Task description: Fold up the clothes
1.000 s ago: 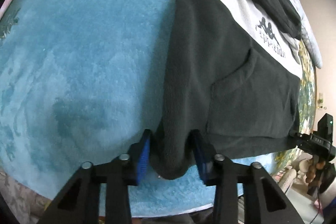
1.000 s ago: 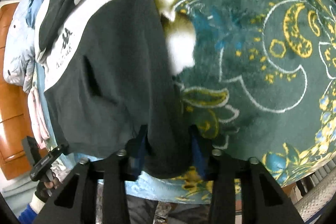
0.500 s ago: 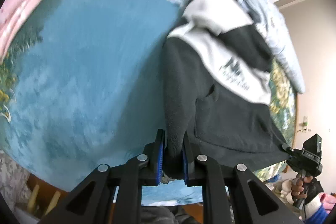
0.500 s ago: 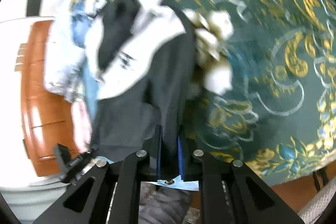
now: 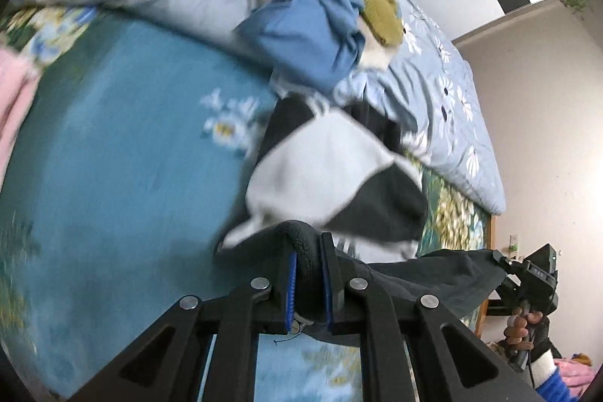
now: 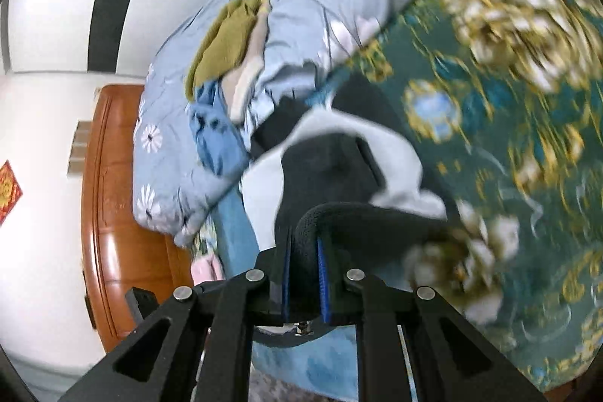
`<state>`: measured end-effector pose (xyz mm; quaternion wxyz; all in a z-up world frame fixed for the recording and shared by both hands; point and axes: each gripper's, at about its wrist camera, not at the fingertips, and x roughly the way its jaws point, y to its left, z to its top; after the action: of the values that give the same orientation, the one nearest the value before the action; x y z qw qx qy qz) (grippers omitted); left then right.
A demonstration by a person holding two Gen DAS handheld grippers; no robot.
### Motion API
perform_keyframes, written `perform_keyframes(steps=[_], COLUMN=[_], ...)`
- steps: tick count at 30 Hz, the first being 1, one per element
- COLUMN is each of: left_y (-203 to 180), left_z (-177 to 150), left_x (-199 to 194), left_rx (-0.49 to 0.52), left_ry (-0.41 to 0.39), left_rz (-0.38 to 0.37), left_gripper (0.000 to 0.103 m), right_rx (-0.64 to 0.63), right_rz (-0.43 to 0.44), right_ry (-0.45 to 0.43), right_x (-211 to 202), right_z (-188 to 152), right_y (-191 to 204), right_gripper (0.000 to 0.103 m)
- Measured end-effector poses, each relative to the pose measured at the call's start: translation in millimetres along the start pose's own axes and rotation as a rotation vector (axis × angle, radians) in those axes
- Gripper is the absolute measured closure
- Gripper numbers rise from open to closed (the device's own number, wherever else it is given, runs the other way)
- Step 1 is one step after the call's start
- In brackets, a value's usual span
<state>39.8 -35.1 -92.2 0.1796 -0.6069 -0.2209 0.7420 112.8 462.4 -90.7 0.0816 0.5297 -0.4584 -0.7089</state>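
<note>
A black and white fleece hoodie (image 5: 331, 172) lies on the bed, its bottom hem lifted. My left gripper (image 5: 308, 283) is shut on one corner of the black hem. My right gripper (image 6: 304, 279) is shut on the other corner of the hem of the hoodie (image 6: 331, 168); it also shows far right in the left wrist view (image 5: 527, 274). The hem stretches taut between the two grippers, above the hoodie's upper part with the white panel and hood.
A teal and floral bedspread (image 5: 113, 145) covers the bed (image 6: 508, 108). A light blue daisy duvet (image 5: 444, 93) lies at the back with a blue garment (image 5: 301, 40) and an olive one (image 6: 226, 44) on it. A wooden headboard (image 6: 109, 213) stands at left.
Both grippers closed on the hem corners, then lifted and carried the hem up and forward toward the hood end. The views now tilt up to show the duvet and walls.
</note>
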Motion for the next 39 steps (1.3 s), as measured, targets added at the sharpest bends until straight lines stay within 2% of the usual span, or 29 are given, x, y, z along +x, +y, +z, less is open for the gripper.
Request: perform_keyframes(steps=[5, 8, 14, 17, 20, 23, 24, 25, 29, 31, 37, 39], left_y=[5.1, 11.5, 40.1, 44.1, 43.6, 45.5, 46.0, 46.6, 45.6, 41.2, 33.3, 32.5], left_z=[75.6, 108.0, 136.6, 137.8, 133.3, 132.1, 132.8, 133.4, 129.0, 120.8, 104.5, 103.3], left_x=[44.2, 79.7, 141.3, 155.2, 151.2, 138.9, 132.1, 125.3, 101.6, 104.0, 135.1, 144.4], left_rx=[-0.032, -0.043, -0.136, -0.131, -0.105, -0.117, -0.128, -0.139, -0.173, -0.167, -0.179, -0.212], left_ry=[0.006, 0.039, 0.106, 0.127, 0.123, 0.096, 0.077, 0.056, -0.006, 0.026, 0.130, 0.139], left_rz=[-0.006, 0.011, 0.022, 0.009, -0.020, -0.067, -0.080, -0.094, -0.131, -0.103, -0.037, -0.034], left_gripper=[0.092, 0.092, 0.091, 0.089, 0.083, 0.065, 0.054, 0.046, 0.041, 0.041, 0.043, 0.045], right_rx=[0.068, 0.108, 0.173, 0.171, 0.146, 0.104, 0.097, 0.091, 0.075, 0.068, 0.077, 0.088], right_rz=[-0.024, -0.061, -0.145, -0.168, -0.185, -0.197, -0.190, -0.182, -0.141, -0.140, -0.162, -0.172], right_ry=[-0.026, -0.027, -0.004, 0.019, 0.030, 0.035, 0.029, 0.011, -0.068, -0.073, 0.029, 0.057], right_x=[33.2, 57.8, 107.8, 124.6, 130.8, 129.9, 127.4, 122.3, 98.5, 93.1, 125.0, 141.1], right_z=[59.6, 91.8, 128.3, 134.8, 138.1, 140.0, 140.2, 140.8, 137.8, 129.6, 101.0, 94.7], right_y=[5.2, -0.8, -22.9, -28.3, -28.4, -22.7, -20.2, -16.5, -3.8, -1.6, -4.5, -5.2], right_gripper=[0.091, 0.091, 0.091, 0.089, 0.085, 0.078, 0.070, 0.060, 0.057, 0.057, 0.057, 0.057])
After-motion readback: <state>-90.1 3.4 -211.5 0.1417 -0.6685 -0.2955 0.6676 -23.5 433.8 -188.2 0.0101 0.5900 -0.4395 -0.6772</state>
